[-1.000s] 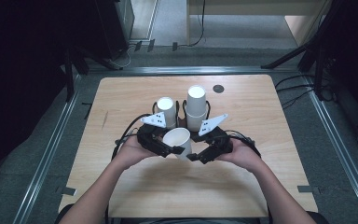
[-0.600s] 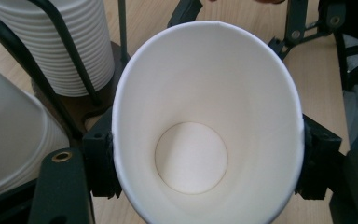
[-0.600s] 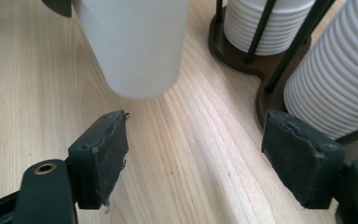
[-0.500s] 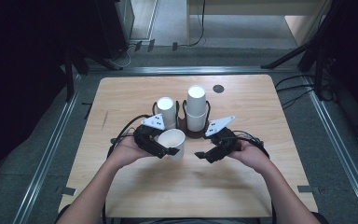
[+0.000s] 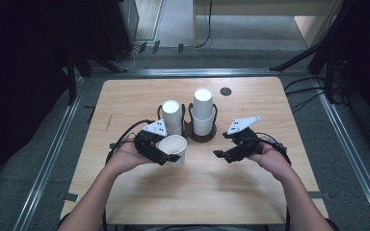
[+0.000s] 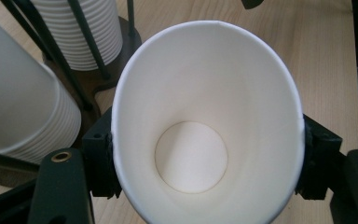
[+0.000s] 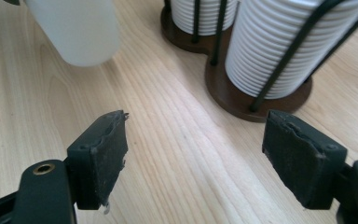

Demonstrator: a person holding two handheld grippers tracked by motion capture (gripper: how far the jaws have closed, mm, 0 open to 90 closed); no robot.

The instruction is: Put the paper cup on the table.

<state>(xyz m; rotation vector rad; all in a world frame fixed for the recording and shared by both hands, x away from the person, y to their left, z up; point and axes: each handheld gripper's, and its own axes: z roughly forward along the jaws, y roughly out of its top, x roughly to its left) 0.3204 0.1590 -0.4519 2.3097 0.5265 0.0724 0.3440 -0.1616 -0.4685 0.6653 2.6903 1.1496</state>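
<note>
The left gripper [image 5: 166, 156] was clamped across the rim of a single paper cup [image 5: 173, 149], holding it in front of the wooden cup holder [image 5: 203, 135] with its two stacks of cups [image 5: 202, 111], while the right gripper [image 5: 226, 155] hung with its jaws spread wide and nothing between them, well apart from the cup. In the left gripper view the cup's mouth [image 6: 208, 122] looked pinched into an oval, so a firmer squeeze could have creased the thin wall. A looser one could have let the cup slip onto the table [image 5: 192, 192], and swinging it back might have knocked the nearer stack.
</note>
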